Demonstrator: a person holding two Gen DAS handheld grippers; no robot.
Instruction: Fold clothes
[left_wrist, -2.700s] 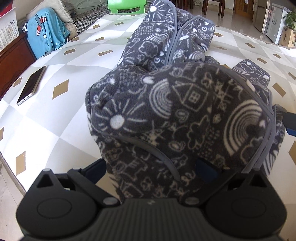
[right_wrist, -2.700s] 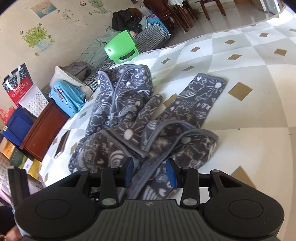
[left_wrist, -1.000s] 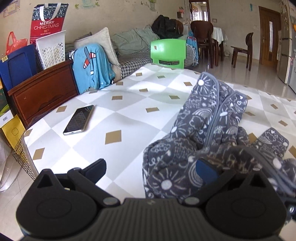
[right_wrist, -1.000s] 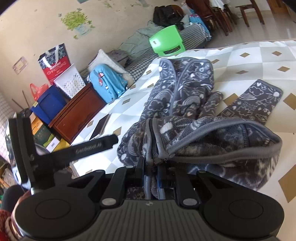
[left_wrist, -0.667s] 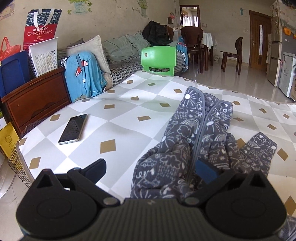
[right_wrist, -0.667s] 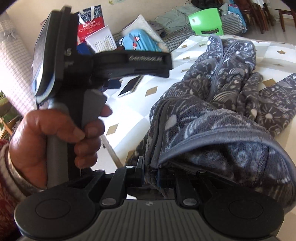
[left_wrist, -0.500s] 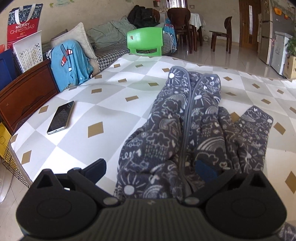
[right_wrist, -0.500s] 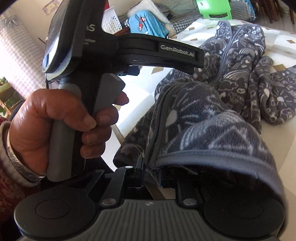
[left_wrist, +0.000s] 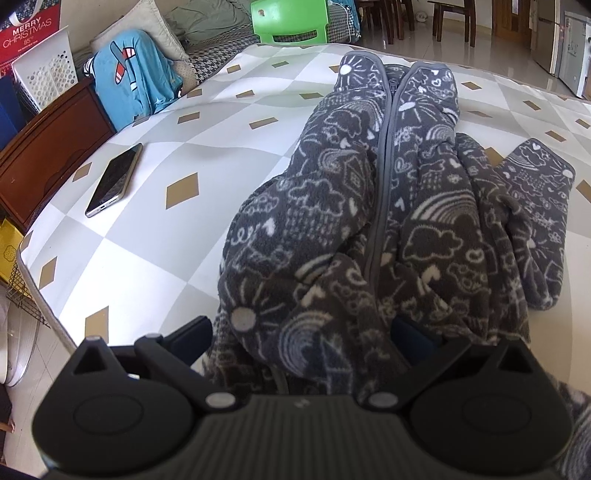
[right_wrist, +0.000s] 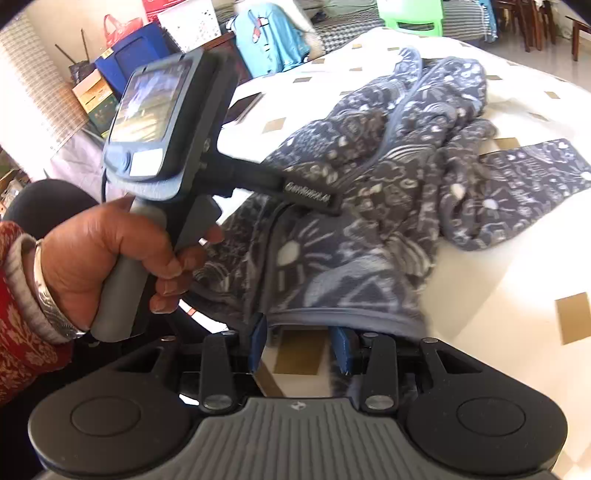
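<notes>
Fleece garment (left_wrist: 373, 206), dark grey with white doodle print and a grey zip down its middle, lies bunched on the white-and-grey checked table (left_wrist: 177, 240), stretching straight ahead of both tools. Its near folded end heaps up between the jaws of the left gripper (left_wrist: 306, 332); those jaws stand wide apart, the cloth lying in the gap and against the right blue pad, and no pinch on it is visible. One sleeve (left_wrist: 535, 192) lies flat to the right, beyond the right jaw.

In the right wrist view the right gripper (right_wrist: 301, 345) has its jaws opening: the blue pads are parted, bare tabletop shows between them, and the garment's grey-bound hem (right_wrist: 343, 319) lies just past the fingertips, not clamped. To the left of those jaws a hand (right_wrist: 107, 258) with a metal bangle and a red patterned sleeve grips the handle of the left tool, whose small screen faces the camera.

Left of the left jaws, well apart from the garment, a phone (left_wrist: 114, 179) lies on the table. Beyond the table's far edge stand a green plastic chair (left_wrist: 291, 18), a wooden cabinet (left_wrist: 48, 147), a white perforated basket (left_wrist: 44, 74) whose contents cannot be made out, and a blue garment (left_wrist: 133, 81) draped over something.
</notes>
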